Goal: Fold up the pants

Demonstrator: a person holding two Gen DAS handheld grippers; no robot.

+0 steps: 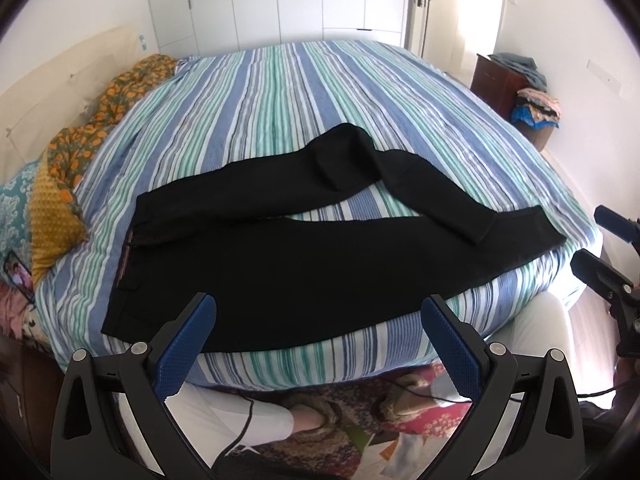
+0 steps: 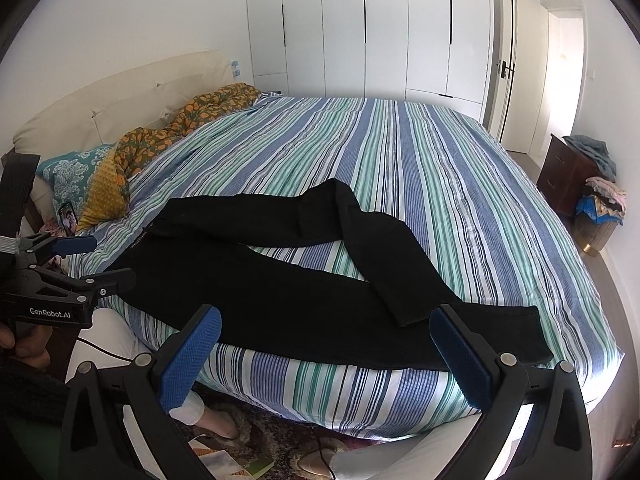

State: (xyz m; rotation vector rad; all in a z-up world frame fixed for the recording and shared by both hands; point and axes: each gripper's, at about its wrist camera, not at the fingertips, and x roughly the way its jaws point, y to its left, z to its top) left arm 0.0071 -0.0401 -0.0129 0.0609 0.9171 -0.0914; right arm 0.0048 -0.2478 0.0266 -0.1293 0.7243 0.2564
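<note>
Each tool is built of matte black plastic arms that spread into a V, and each arm carries a flat blue pad with a fine dotted texture. On the left tool (image 1: 318, 320) round silver pivot pins sit at the joints; the right tool (image 2: 326, 330) has the same pins. White lettering, "GenRobot.AI", marks the left tool's black body in the right wrist view. A thin black cable (image 1: 244, 420) trails below. The person wears white trousers (image 1: 240, 416) and fuzzy grey-brown slippers (image 1: 320, 416).
</note>
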